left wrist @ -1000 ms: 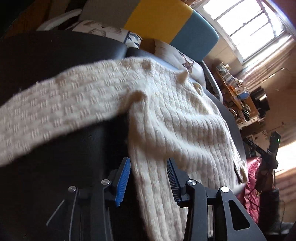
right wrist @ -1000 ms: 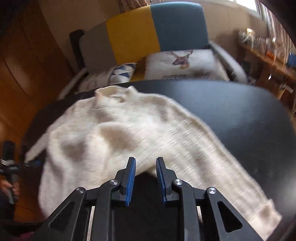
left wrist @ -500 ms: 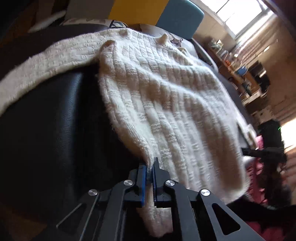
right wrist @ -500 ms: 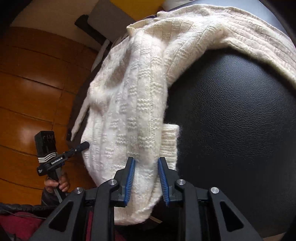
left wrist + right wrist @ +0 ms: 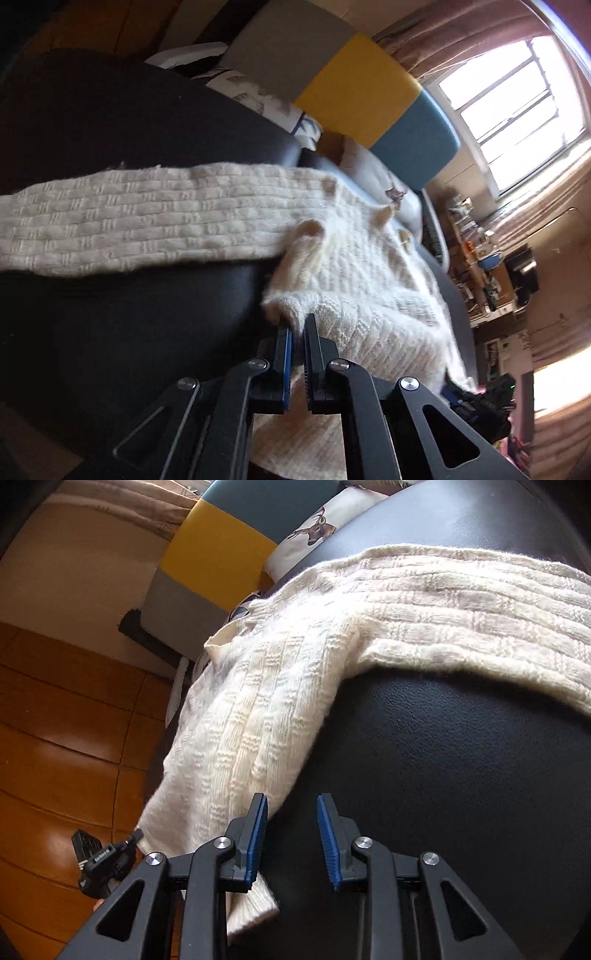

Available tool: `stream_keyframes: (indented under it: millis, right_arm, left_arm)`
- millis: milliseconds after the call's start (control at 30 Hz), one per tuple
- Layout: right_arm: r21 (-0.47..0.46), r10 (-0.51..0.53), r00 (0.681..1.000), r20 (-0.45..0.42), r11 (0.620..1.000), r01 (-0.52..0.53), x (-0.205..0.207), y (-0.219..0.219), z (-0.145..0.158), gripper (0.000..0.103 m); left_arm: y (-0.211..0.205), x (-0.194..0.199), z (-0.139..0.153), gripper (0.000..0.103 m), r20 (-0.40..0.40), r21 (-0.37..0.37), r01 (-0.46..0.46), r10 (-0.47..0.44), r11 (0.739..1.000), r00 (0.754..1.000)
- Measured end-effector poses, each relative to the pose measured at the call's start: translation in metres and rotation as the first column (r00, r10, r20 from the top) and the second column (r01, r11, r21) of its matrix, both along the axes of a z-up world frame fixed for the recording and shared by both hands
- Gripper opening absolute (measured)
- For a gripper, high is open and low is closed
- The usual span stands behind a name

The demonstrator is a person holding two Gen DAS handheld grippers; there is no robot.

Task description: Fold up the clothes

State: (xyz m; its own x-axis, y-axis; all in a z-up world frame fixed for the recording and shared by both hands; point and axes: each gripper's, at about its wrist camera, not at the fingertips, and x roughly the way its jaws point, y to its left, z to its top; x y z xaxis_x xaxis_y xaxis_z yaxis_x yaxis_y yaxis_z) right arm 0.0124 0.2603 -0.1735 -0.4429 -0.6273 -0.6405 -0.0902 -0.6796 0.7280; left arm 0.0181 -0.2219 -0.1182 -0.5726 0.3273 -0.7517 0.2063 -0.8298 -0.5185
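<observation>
A cream knitted sweater (image 5: 369,280) lies spread on a black leather surface (image 5: 129,332), one sleeve (image 5: 129,218) stretched out to the left. My left gripper (image 5: 297,325) is shut on the sweater's side edge near the hem, and the fabric bunches up at the pads. In the right wrist view the sweater (image 5: 266,716) hangs over the left edge of the black surface (image 5: 461,760), with its other sleeve (image 5: 480,620) lying across the top right. My right gripper (image 5: 291,812) is open, its left finger (image 5: 255,842) beside the sweater's edge, with nothing between the pads.
A sofa back in grey, yellow and blue (image 5: 343,85) stands behind, with printed cushions (image 5: 314,528). A wooden floor (image 5: 55,738) is at the left in the right wrist view. A bright window (image 5: 517,99) and cluttered shelves (image 5: 480,258) are on the right.
My left gripper stays shut on the sweater's edge and has pulled it up and inward. My right gripper has opened wider and moved off the hem, onto the black surface.
</observation>
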Motion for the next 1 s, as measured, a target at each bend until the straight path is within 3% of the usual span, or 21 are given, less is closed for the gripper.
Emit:
stream_keyframes:
  millis: [67, 133, 233, 267, 333, 367, 400, 433, 533, 633, 700, 767, 867, 933, 1000]
  right_arm:
    - [-0.015, -0.019, 0.999, 0.033, 1.000, 0.020, -0.011, -0.002, -0.003, 0.029]
    - [-0.032, -0.027, 0.998, 0.051, 0.999, 0.028, -0.018, 0.004, -0.003, 0.029]
    - [-0.055, 0.021, 0.999, 0.039, 0.998, -0.019, -0.022, -0.004, 0.001, 0.029]
    - [-0.064, 0.044, 0.998, 0.037, 0.997, -0.041, -0.021, -0.006, 0.002, 0.029]
    - [-0.048, 0.087, 0.995, 0.047, 0.995, -0.085, -0.014, -0.011, 0.003, 0.029]
    - [-0.034, 0.112, 0.992, 0.051, 0.993, -0.111, -0.008, -0.012, 0.004, 0.029]
    - [-0.025, 0.149, 0.988, 0.051, 0.989, -0.148, 0.000, -0.015, 0.005, 0.029]
    - [-0.013, 0.189, 0.980, 0.055, 0.982, -0.188, 0.008, -0.018, 0.005, 0.029]
    - [0.029, 0.297, 0.951, 0.082, 0.953, -0.300, 0.033, -0.028, 0.000, 0.030]
    - [0.003, 0.315, 0.947, 0.056, 0.949, -0.316, 0.044, -0.031, -0.004, 0.030]
    - [-0.031, 0.320, 0.946, 0.049, 0.947, -0.319, 0.042, -0.035, -0.007, 0.030]
    - [-0.034, 0.368, 0.929, 0.036, 0.930, -0.367, 0.039, -0.046, -0.010, 0.030]
    - [0.021, 0.415, 0.910, -0.001, 0.910, -0.415, 0.036, -0.060, -0.007, 0.030]
    - [0.088, 0.429, 0.903, -0.019, 0.900, -0.426, 0.037, -0.066, -0.002, 0.018]
    - [0.069, 0.427, 0.904, -0.029, 0.903, -0.425, 0.039, -0.066, 0.001, 0.008]
  left_arm:
    - [0.000, 0.005, -0.010, 0.006, 0.036, -0.082, -0.006, 0.009, 0.997, 0.999]
    - [-0.001, 0.010, -0.011, 0.006, 0.031, -0.096, -0.022, 0.025, 0.995, 0.999]
    - [0.002, 0.026, 0.019, 0.008, -0.071, -0.144, -0.049, 0.039, 0.988, 0.997]
    - [0.007, 0.031, 0.034, 0.014, -0.120, -0.175, -0.041, 0.020, 0.984, 0.993]
    - [0.022, 0.041, 0.063, 0.034, -0.211, -0.227, 0.000, -0.049, 0.974, 0.976]
    - [0.033, 0.044, 0.075, 0.052, -0.246, -0.254, 0.033, -0.098, 0.967, 0.964]
    - [0.045, 0.047, 0.085, 0.062, -0.273, -0.281, 0.080, -0.159, 0.956, 0.949]
    - [0.061, 0.048, 0.090, 0.063, -0.284, -0.305, 0.137, -0.228, 0.942, 0.931]
    - [0.109, 0.041, 0.083, 0.063, -0.251, -0.347, 0.297, -0.393, 0.889, 0.885]
    - [0.149, 0.024, 0.050, 0.063, -0.142, -0.340, 0.424, -0.492, 0.839, 0.859]
    - [0.167, 0.016, 0.025, 0.063, -0.068, -0.362, 0.460, -0.515, 0.811, 0.855]
    - [0.168, 0.011, 0.005, 0.062, -0.011, -0.341, 0.469, -0.502, 0.815, 0.865]
    - [0.155, 0.010, -0.012, 0.062, 0.024, -0.305, 0.442, -0.457, 0.844, 0.889]
    - [0.140, 0.007, -0.020, 0.062, 0.047, -0.295, 0.405, -0.410, 0.865, 0.911]
    - [0.125, 0.003, -0.031, 0.062, 0.076, -0.288, 0.368, -0.362, 0.884, 0.929]
